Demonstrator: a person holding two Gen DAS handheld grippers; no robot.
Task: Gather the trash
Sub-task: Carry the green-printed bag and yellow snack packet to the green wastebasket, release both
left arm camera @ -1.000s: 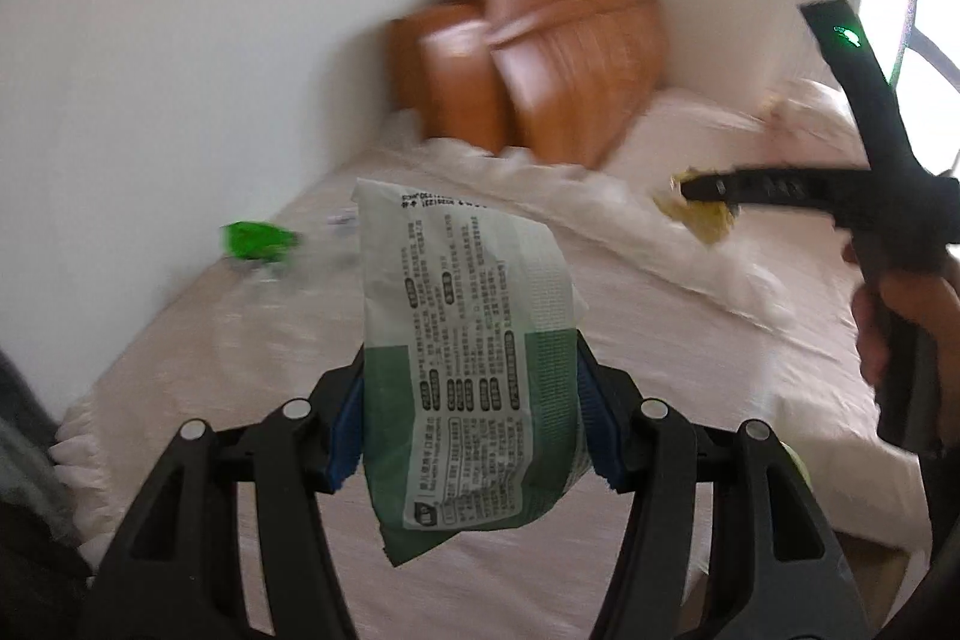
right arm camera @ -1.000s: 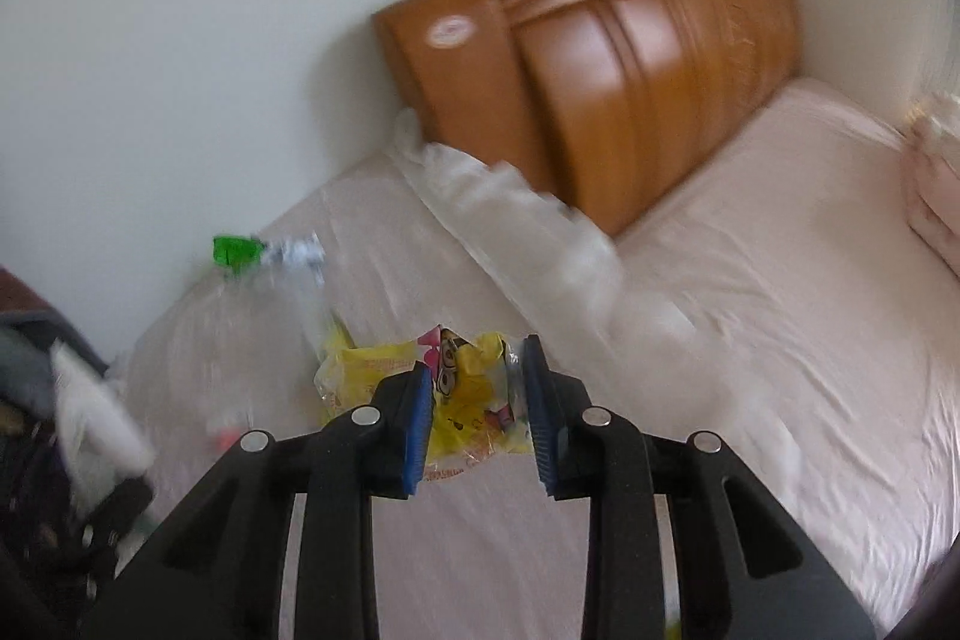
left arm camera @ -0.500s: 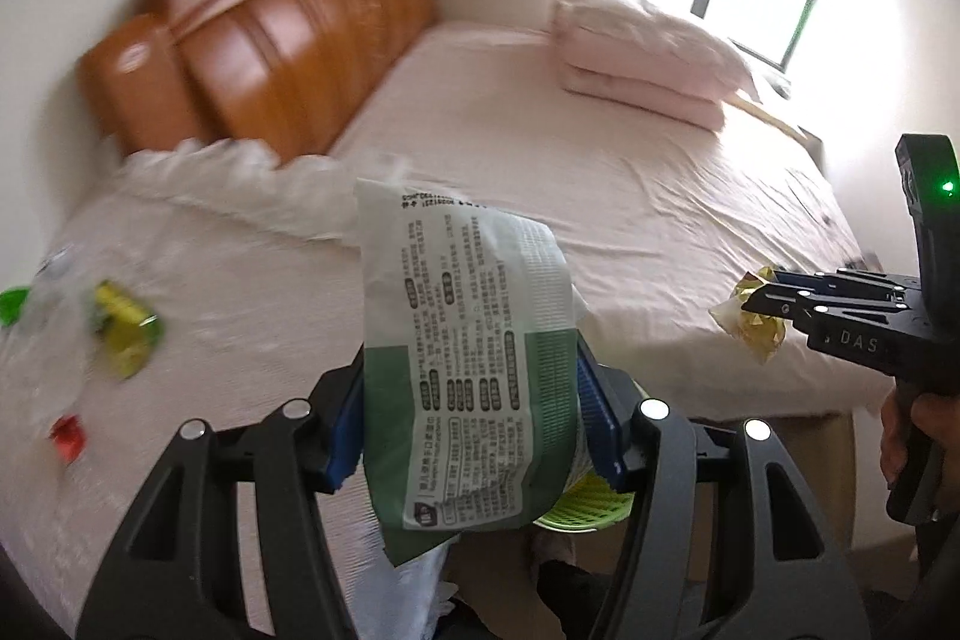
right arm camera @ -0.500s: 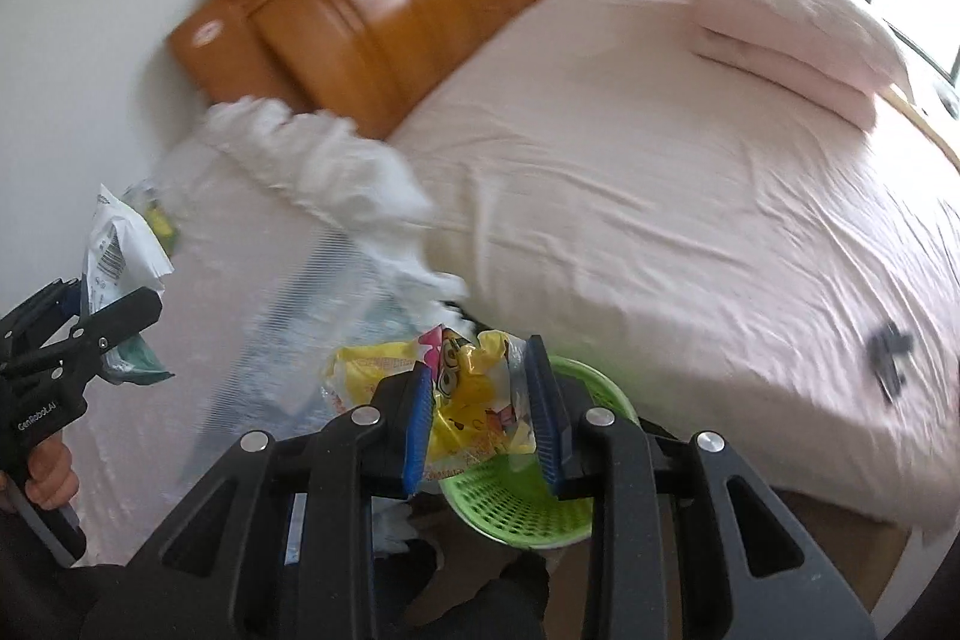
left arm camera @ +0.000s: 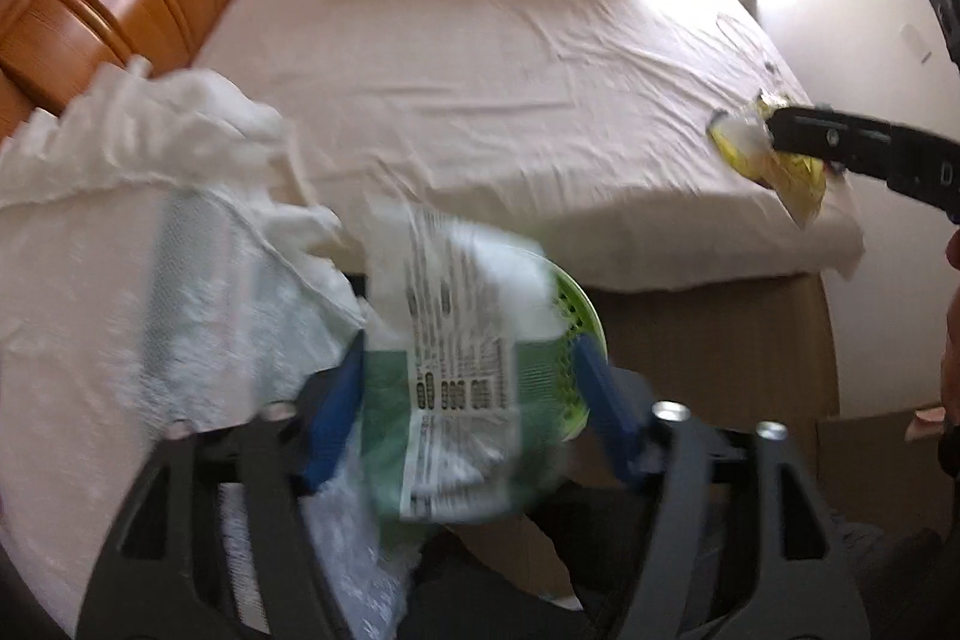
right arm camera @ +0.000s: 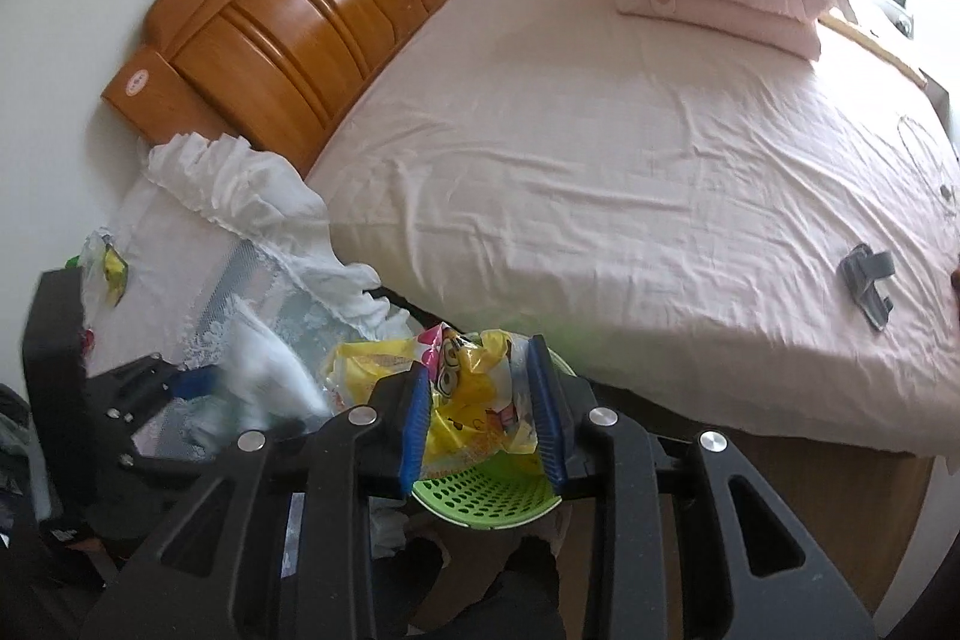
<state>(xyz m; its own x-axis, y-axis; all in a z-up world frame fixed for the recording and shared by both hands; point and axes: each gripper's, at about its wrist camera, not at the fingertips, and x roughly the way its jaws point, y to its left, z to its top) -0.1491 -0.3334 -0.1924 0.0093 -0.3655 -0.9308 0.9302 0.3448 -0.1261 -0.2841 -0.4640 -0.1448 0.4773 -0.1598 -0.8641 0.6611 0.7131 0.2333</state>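
Now the green pouch point(left arm camera: 456, 388) is loosed between the left hand-held gripper's point(left arm camera: 468, 412) just-opening jaws, directly above the bin point(left arm camera: 579, 340); the right hand-held gripper point(right arm camera: 483, 421) is clamped on the yellow wrapper point(right arm camera: 474, 400).

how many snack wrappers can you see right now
3. A green and white wrapper between the left gripper's just-opened jaws, a yellow cartoon wrapper clamped in the right gripper, and a small yellow one on the lace-covered table. More may be hidden.

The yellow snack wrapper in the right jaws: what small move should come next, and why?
Probably open the right gripper to drop it. The yellow snack wrapper hangs clamped directly above the green basket, so it should fall inside.
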